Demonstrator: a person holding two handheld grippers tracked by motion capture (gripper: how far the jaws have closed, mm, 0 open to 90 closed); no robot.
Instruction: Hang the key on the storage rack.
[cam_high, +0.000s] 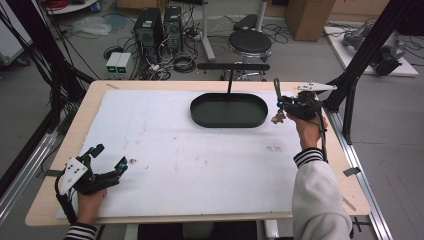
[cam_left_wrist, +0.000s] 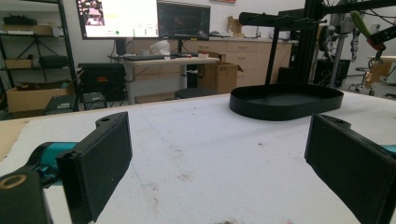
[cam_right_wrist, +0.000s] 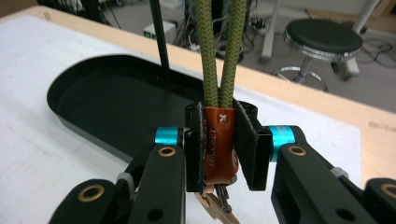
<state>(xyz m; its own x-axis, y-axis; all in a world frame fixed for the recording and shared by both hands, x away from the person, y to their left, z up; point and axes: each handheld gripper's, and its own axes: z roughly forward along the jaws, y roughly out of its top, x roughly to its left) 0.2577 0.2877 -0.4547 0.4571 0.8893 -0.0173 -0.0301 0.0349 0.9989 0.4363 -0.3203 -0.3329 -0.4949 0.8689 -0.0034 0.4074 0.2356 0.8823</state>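
Observation:
A keychain hangs from my right gripper (cam_right_wrist: 220, 144), which is shut on its brown leather tab (cam_right_wrist: 218, 140). Its olive green cord loop (cam_right_wrist: 219, 46) stands up from the jaws and the keys (cam_right_wrist: 215, 207) dangle below. In the high view this gripper (cam_high: 287, 107) is in the air just right of a black oval tray (cam_high: 200, 107), keys (cam_high: 276, 119) hanging at its left. A black post with a crossbar (cam_high: 232, 66) rises at the tray's back. My left gripper (cam_high: 110, 156) rests open and empty at the near left; in its own view the pads (cam_left_wrist: 100, 163) stand wide apart, facing the tray (cam_left_wrist: 285, 112).
A white mat (cam_high: 190, 160) covers the wooden table (cam_high: 60, 200). Black frame posts (cam_high: 350, 100) stand off the right edge. Behind the table are a stool (cam_high: 250, 42), computer towers (cam_high: 150, 30) and cables on the floor.

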